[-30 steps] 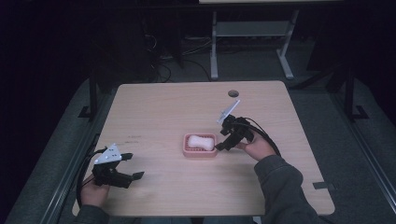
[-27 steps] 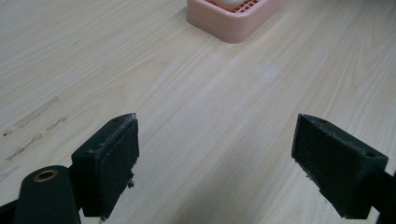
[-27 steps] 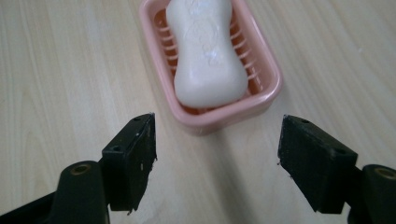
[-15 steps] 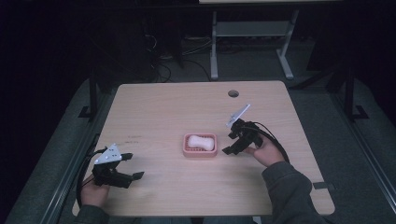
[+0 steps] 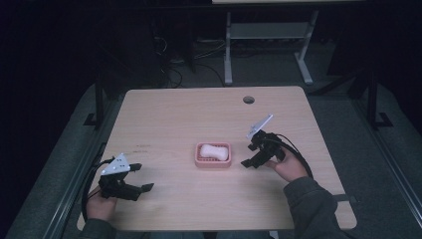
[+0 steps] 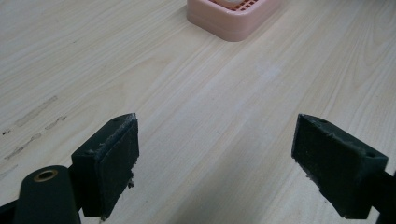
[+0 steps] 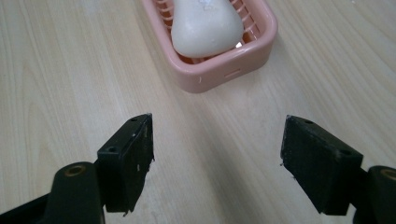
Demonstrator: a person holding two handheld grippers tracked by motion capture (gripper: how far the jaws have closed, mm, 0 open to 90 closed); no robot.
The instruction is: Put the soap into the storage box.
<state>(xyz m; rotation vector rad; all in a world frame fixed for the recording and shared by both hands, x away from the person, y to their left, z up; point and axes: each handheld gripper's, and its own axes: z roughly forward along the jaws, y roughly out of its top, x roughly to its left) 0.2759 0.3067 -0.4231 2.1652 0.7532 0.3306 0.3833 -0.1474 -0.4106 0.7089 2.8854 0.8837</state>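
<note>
at the centre of the high view a pink soap dish holding a white soap bar sits on the table. right hand-held gripper just beside it, jaws apart; left hand-held gripper lower left, jaws apart.

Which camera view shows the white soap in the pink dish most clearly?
The right gripper view: the white soap lies close and sharp in the pink dish. In the high view the soap is whole but small. In the left gripper view a sliver shows at the top edge.
</note>
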